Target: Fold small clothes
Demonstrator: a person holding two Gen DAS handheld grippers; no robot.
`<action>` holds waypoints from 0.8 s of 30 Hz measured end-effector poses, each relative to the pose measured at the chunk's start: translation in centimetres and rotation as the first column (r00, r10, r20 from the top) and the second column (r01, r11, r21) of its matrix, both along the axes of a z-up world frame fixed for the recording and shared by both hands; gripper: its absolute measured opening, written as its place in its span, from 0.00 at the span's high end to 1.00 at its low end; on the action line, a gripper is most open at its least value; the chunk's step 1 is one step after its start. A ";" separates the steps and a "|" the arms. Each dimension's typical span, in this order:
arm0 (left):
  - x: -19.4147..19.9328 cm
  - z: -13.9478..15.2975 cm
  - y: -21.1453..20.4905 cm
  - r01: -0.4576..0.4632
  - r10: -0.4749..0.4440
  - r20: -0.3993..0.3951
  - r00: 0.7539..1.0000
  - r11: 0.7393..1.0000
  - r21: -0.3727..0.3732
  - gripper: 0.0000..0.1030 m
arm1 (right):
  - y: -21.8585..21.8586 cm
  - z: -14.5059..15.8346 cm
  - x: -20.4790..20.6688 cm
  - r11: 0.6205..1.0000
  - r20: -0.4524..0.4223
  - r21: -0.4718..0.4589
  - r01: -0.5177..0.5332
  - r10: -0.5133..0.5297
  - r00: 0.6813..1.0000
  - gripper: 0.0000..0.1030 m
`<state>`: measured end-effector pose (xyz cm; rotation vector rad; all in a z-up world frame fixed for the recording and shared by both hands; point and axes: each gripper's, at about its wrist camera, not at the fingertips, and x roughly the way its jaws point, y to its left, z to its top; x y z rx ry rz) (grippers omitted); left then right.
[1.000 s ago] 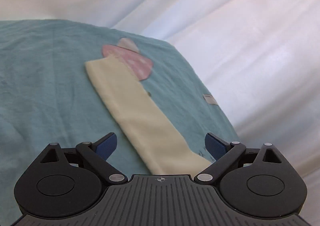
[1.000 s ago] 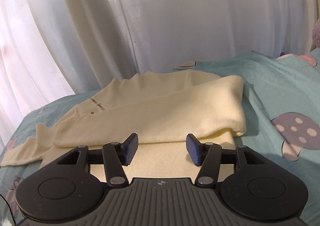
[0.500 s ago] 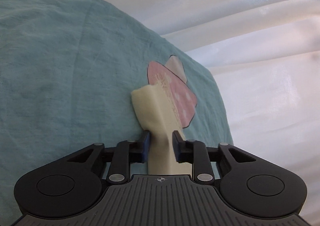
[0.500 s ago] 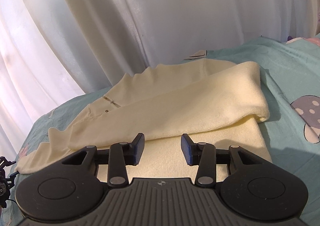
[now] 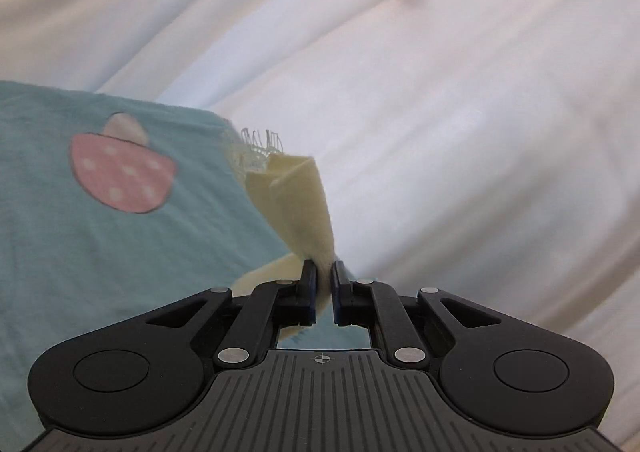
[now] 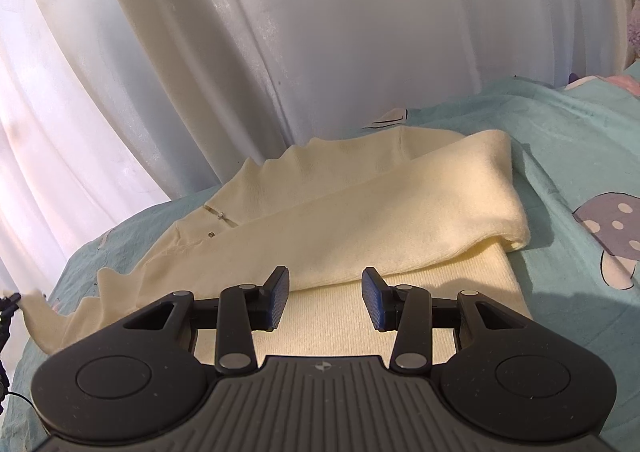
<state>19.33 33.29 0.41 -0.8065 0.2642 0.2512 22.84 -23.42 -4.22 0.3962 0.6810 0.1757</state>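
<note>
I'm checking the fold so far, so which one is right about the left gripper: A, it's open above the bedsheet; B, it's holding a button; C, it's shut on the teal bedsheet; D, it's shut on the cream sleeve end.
D: the left gripper is pinched shut on the cream sleeve end, lifted off the teal mushroom-print bedsheet.

This looks like a room in a home, most likely a bedroom. The work surface is soft and covered by a teal cloth [image 6: 568,140] printed with cartoon mushrooms, one pink with white dots [image 5: 120,176] and one grey-purple [image 6: 612,228] near the cloth's right edge. Behind its far edge hang pale, sheer curtains [image 6: 280,32] in long folds, with daylight glowing through them. A cream knitted garment [image 6: 360,212] lies spread on the cloth, ordinary household laundry.
</note>
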 end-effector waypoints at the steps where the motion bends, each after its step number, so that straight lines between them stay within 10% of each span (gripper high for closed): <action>1: 0.8 1.2 -3.2 0.096 -0.097 0.032 0.995 0.994 0.047 0.91 | 0.0 0.1 0.0 1.000 0.002 0.004 -0.001 0.001 1.000 0.62; 6: 4.1 0.8 -16.9 0.448 -0.447 -0.038 0.894 0.885 0.127 0.70 | 0.2 0.3 0.3 0.998 0.005 0.045 -0.033 0.033 0.999 0.62; 10: 4.1 -3.8 -22.9 0.555 -0.541 -0.202 0.816 0.832 0.015 0.68 | 0.4 0.5 1.3 0.994 -0.015 0.084 -0.076 0.078 0.997 0.62; 24: 1.0 -6.1 -19.6 0.445 -0.383 -0.360 0.851 0.890 0.104 0.60 | 5.8 -2.8 9.5 0.930 -0.176 0.282 -0.236 0.292 0.940 0.57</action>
